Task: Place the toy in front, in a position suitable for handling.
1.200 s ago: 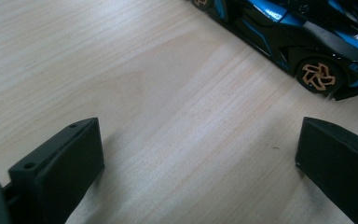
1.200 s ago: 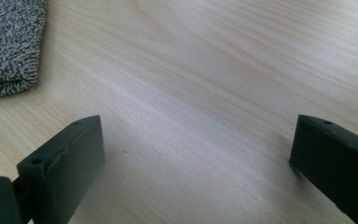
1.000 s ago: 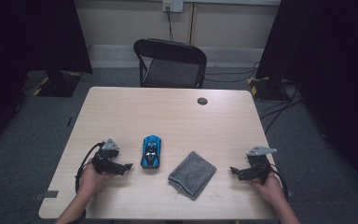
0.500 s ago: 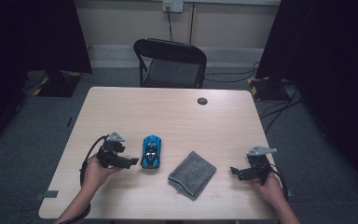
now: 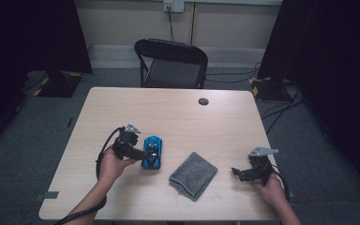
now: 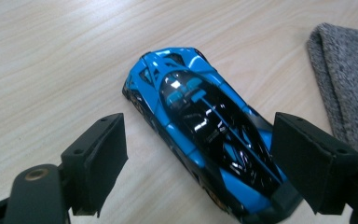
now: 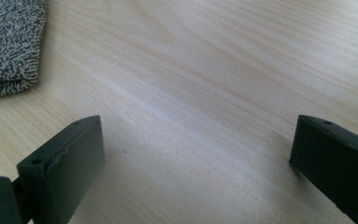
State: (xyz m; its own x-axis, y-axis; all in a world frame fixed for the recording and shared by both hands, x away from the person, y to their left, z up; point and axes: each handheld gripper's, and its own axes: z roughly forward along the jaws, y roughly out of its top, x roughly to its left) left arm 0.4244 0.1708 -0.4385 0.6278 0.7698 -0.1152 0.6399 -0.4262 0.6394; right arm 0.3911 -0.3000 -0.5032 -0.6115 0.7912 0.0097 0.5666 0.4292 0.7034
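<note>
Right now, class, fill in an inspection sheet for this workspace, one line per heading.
Surface: light wooden table, with a dark round cap near its far edge.
Job's things: blue toy car, upright on the table; folded grey cloth lying apart from it.
Clutter: nothing seen.
Grippers: left gripper open, its jaws either side of the car; right gripper open over bare wood.
Cables: a black cable loops from the left gripper.
Surroundings: black folding chair beyond the table, wall socket, grey carpet.
</note>
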